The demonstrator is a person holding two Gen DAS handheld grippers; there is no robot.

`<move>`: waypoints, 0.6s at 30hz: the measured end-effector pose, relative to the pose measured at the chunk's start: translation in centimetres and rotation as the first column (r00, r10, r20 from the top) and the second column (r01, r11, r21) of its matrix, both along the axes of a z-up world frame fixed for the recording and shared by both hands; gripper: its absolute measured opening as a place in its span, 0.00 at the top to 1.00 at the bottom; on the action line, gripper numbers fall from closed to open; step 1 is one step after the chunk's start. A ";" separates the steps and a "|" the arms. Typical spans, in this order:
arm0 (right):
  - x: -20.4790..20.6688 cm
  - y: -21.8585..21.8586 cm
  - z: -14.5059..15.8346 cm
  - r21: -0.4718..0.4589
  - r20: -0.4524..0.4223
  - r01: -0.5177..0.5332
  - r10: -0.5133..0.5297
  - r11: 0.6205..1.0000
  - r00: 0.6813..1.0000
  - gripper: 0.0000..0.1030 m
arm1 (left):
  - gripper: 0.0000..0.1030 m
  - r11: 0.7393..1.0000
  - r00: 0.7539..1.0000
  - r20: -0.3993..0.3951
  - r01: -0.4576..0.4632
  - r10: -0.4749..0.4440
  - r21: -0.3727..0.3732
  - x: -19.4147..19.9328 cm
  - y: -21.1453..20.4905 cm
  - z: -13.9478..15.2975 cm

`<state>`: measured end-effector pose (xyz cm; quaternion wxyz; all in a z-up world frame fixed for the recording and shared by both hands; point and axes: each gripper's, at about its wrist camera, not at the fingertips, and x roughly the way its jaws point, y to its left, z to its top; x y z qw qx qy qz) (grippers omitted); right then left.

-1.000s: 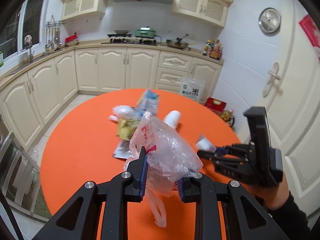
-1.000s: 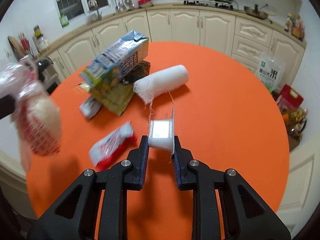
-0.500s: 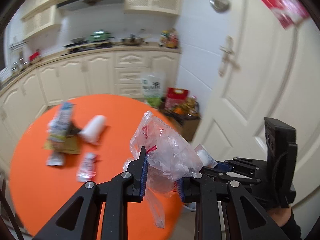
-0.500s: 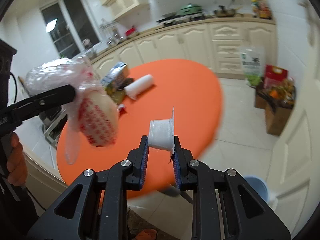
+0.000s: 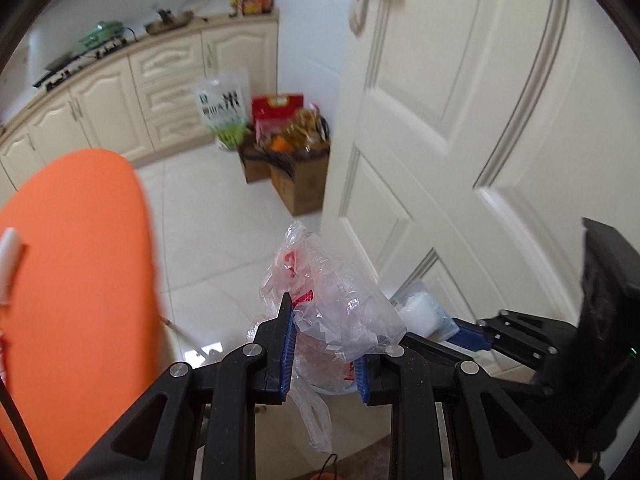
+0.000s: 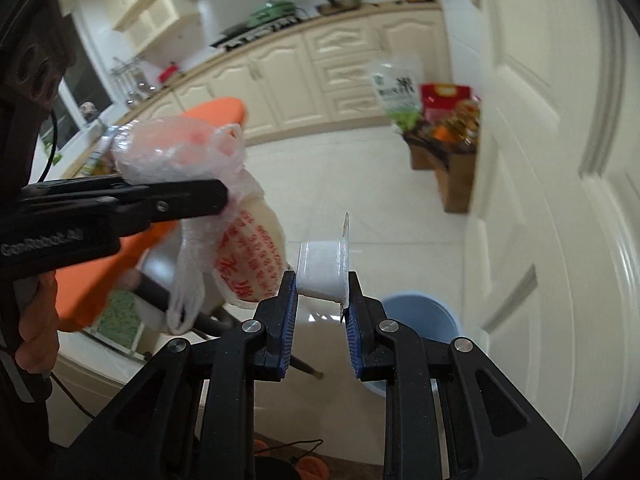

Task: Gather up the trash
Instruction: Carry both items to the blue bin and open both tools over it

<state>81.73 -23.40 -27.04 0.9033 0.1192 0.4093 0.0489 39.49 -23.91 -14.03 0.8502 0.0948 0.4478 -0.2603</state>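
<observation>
My left gripper [image 5: 325, 344] is shut on a crumpled clear plastic bag [image 5: 328, 300] with red print, held over the white floor beside the orange table [image 5: 76, 264]. The same bag [image 6: 224, 216] shows at left in the right wrist view, pinched by the left gripper's black fingers [image 6: 188, 198]. My right gripper [image 6: 322, 300] is shut on a small white plastic cup [image 6: 322, 268] with a peeled lid. That cup [image 5: 420, 310] appears just right of the bag in the left wrist view. A light blue bin [image 6: 420, 320] stands on the floor below the cup, by the door.
A white panelled door [image 5: 460, 140] fills the right side. Cardboard boxes with bags of food [image 5: 288, 140] sit on the floor by the cream cabinets [image 5: 168, 84]. A white roll [image 5: 8, 256] lies on the table. A hand [image 6: 36, 332] holds the left gripper.
Both grippers have swung right, off the table and toward the door, each keeping its load. The table's trash has slid out of view and the blue bin has come into view below the cup.
</observation>
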 end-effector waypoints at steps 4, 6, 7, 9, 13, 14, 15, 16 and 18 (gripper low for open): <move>0.5 -2.4 -2.5 -0.009 -0.046 0.038 -0.038 0.999 0.998 0.79 | 0.80 0.997 0.998 -0.056 0.026 -0.023 0.067 3.3 -3.5 -3.0; 0.7 -3.4 -3.8 -0.005 -0.064 0.049 -0.049 0.999 0.997 0.79 | 0.78 0.995 0.996 -0.086 0.040 -0.032 0.088 4.7 -5.8 -4.2; 0.8 -3.8 -4.3 -0.003 -0.074 0.054 -0.054 0.999 0.996 0.79 | 0.77 0.994 0.995 -0.093 0.043 -0.034 0.096 5.2 -6.8 -4.6; 1.0 -4.5 -5.3 -0.003 -0.089 0.066 -0.066 0.998 0.994 0.79 | 0.76 0.992 0.993 -0.116 0.050 -0.037 0.115 6.4 -8.1 -5.8; 1.2 -5.6 -7.1 -0.004 -0.116 0.081 -0.080 0.997 0.990 0.79 | 0.74 0.988 0.991 -0.134 0.051 -0.032 0.146 8.3 -10.5 -7.3; 1.2 -5.8 -7.5 -0.003 -0.124 0.083 -0.083 0.997 0.989 0.79 | 0.70 0.987 0.990 -0.136 0.049 -0.029 0.151 8.8 -11.2 -7.7; 1.2 -5.8 -7.8 0.000 -0.128 0.085 -0.084 0.996 0.988 0.79 | 0.59 0.988 0.990 -0.142 0.044 -0.023 0.150 9.3 -11.5 -7.9; 1.2 -5.8 -8.1 0.003 -0.134 0.086 -0.085 0.996 0.987 0.79 | 0.52 0.988 0.989 -0.143 0.041 -0.019 0.151 9.3 -11.8 -8.1; 1.2 -6.0 -8.6 0.008 -0.142 0.089 -0.087 0.996 0.986 0.79 | 0.40 0.987 0.993 -0.122 0.024 -0.005 0.158 9.3 -11.9 -8.2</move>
